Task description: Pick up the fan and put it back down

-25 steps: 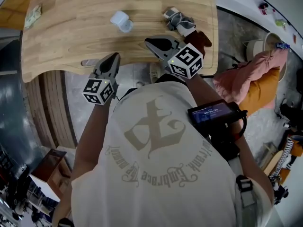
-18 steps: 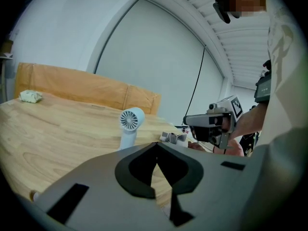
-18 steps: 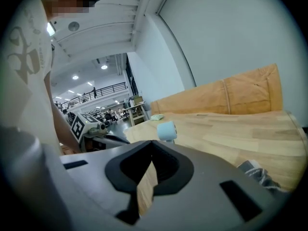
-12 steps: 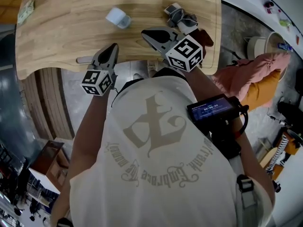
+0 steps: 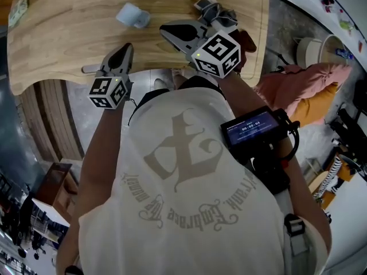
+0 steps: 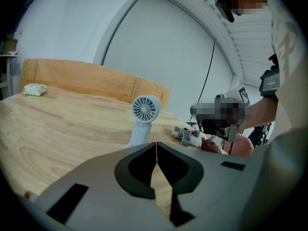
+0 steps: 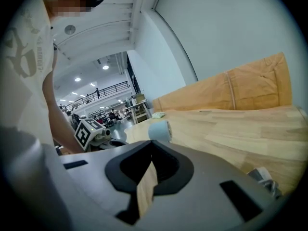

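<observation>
Fan (image 5: 133,15) standing on desk (image 5: 63,44); left tongs (image 5: 123,51) and right tongs (image 5: 167,33) both closed tight, gripping nothing, near the fan, not touching it.

Fan (image 5: 133,15) on table (image 5: 69,44), well in from near edge. Crumpled wad (image 5: 17,8) on table at left end, well apart from fan. Bundle of small parts (image 5: 217,15) on table right of fan, near right edge. Left gripper (image 5: 125,49) over near table edge, fan ahead of it. Right gripper (image 5: 166,32) further in over table, between fan and bundle, nearer person than both. Cloth heap (image 5: 298,93) on floor right of table; tub (image 5: 314,49) just beside heap.
</observation>
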Demonstrator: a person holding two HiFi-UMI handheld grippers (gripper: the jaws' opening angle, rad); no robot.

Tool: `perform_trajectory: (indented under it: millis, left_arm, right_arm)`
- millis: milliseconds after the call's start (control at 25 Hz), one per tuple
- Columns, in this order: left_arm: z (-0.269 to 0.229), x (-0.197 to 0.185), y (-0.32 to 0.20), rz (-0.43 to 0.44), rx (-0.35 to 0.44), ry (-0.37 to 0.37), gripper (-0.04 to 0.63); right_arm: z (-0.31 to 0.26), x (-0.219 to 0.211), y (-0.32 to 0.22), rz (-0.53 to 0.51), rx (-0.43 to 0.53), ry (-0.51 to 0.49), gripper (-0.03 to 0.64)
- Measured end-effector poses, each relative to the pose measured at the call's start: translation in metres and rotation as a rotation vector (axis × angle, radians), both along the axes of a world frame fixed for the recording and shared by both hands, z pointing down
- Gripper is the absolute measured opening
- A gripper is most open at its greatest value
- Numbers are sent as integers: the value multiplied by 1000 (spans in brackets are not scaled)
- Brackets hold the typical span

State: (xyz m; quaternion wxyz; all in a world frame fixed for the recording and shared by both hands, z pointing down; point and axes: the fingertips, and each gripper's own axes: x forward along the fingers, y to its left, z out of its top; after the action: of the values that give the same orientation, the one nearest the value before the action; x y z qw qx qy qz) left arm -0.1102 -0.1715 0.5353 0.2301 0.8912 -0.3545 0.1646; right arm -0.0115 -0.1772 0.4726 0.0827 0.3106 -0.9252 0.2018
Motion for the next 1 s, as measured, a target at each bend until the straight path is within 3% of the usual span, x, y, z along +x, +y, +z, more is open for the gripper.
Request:
perform_trajectory:
  millis: [400,560,1000]
  left_arm:
    - [11,7,-17,11,-17,-20,18]
    - [38,19,-37,11,-32,-43,122]
    - [50,27,-59,50,-9,-89,293]
  right_arm:
    - [8,2,-17,-12,-27,-11,14]
    - [31,13,-35,-12,-41,-16,14]
    - [34,22,-38,5,-60,6,14]
